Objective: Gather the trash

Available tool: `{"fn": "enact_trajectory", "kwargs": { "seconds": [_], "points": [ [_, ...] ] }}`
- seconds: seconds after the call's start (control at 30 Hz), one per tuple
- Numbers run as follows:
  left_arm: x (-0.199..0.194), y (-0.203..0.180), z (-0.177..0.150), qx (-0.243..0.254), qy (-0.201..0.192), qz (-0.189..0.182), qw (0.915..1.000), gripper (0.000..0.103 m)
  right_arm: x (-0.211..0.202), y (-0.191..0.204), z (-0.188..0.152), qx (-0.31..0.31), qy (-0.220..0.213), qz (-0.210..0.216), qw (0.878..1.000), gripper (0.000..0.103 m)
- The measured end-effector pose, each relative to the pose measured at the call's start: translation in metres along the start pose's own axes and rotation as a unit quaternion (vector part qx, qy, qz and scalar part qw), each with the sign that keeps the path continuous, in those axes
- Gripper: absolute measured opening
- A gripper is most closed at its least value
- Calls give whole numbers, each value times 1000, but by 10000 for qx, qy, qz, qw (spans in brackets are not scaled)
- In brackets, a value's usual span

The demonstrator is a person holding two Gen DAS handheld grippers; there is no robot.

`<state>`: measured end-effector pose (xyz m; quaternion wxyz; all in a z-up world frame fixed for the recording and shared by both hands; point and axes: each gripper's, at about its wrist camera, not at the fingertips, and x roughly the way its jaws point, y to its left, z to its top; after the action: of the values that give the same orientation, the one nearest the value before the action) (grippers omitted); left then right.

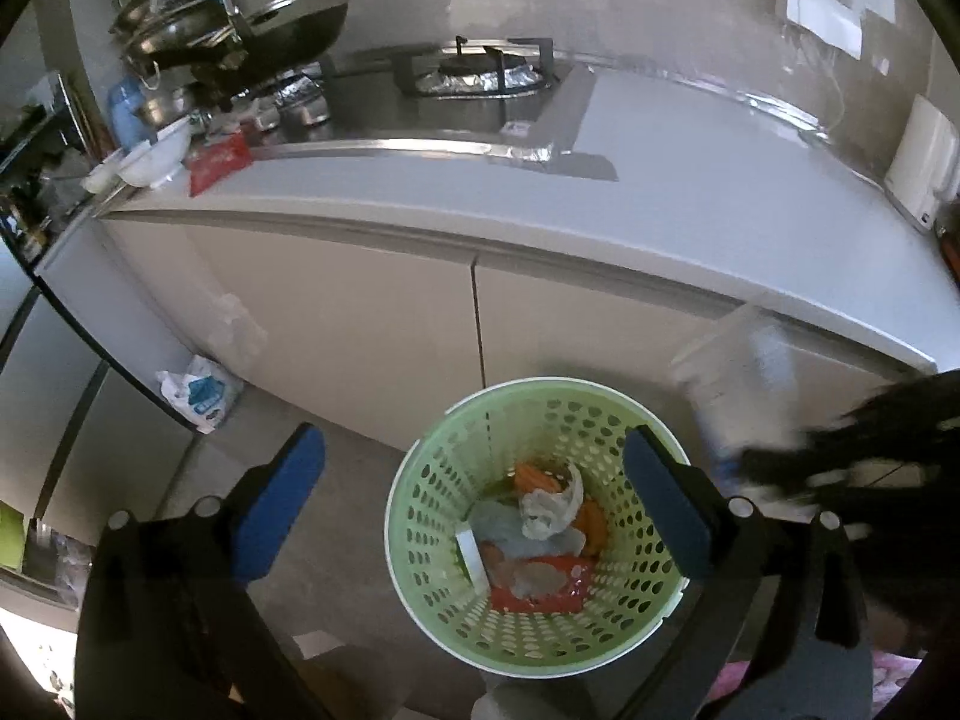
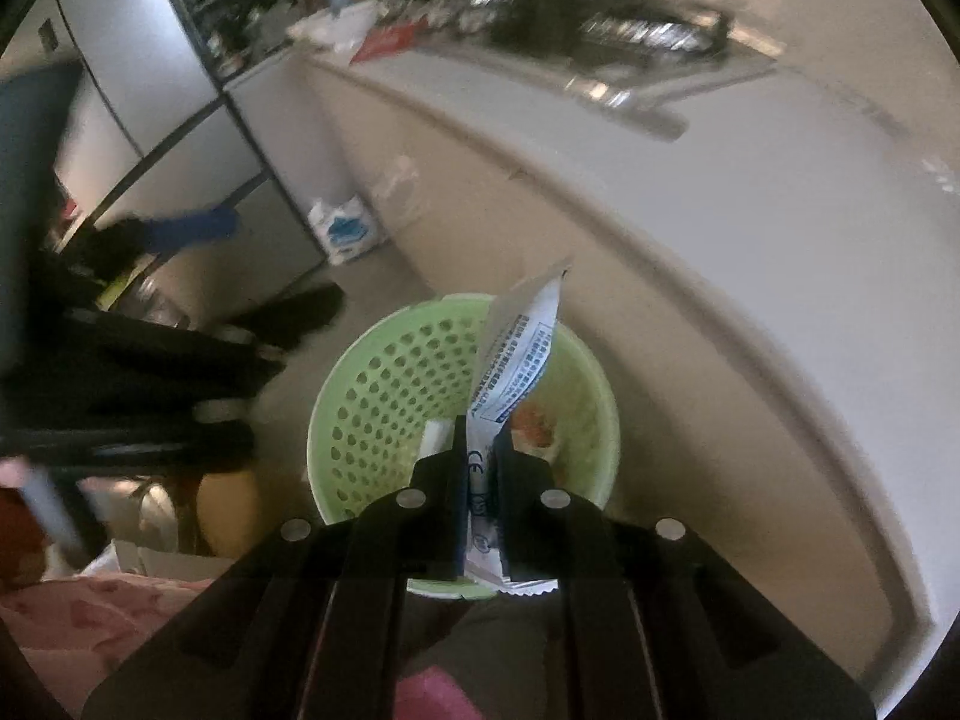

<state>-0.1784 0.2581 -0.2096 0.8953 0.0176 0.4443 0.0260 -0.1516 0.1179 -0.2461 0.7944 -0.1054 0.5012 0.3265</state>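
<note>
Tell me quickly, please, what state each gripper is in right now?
Left gripper: open, empty, above the basket.
Right gripper: shut on a white wrapper, over the basket.

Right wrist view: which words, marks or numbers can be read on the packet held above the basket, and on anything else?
"CE": on the white packet, low down, between the right gripper fingers.
Blue printed block on the same packet: too small and blurred to read.
White and blue bag on the floor: print unreadable.
Red packet on the counter, left wrist view: no text legible.
</note>
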Motion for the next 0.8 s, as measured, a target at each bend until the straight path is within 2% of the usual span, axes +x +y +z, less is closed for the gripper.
{"fn": "enact_trajectory", "kwargs": {
  "seconds": [0.27,0.37,0.43,0.5,0.7,0.8],
  "points": [
    [5,9,-11,-214,205,89,9995,95,99,1,-8,-85,731,282,9969,9],
    [6,12,-13,-316,239,86,9992,95,112,7,-11,-165,842,265,9960,18],
    [6,13,-13,-364,235,97,9990,95,111,9,-10,-181,857,314,9957,45],
    [6,14,-12,-366,236,104,9990,95,104,10,-10,-250,742,234,9967,56],
    [1,7,-8,-302,144,86,9994,95,71,0,-1,-48,433,171,9989,66],
    [-4,0,1,-189,71,50,9998,95,38,-11,4,220,101,107,9996,76]
  ]
}}
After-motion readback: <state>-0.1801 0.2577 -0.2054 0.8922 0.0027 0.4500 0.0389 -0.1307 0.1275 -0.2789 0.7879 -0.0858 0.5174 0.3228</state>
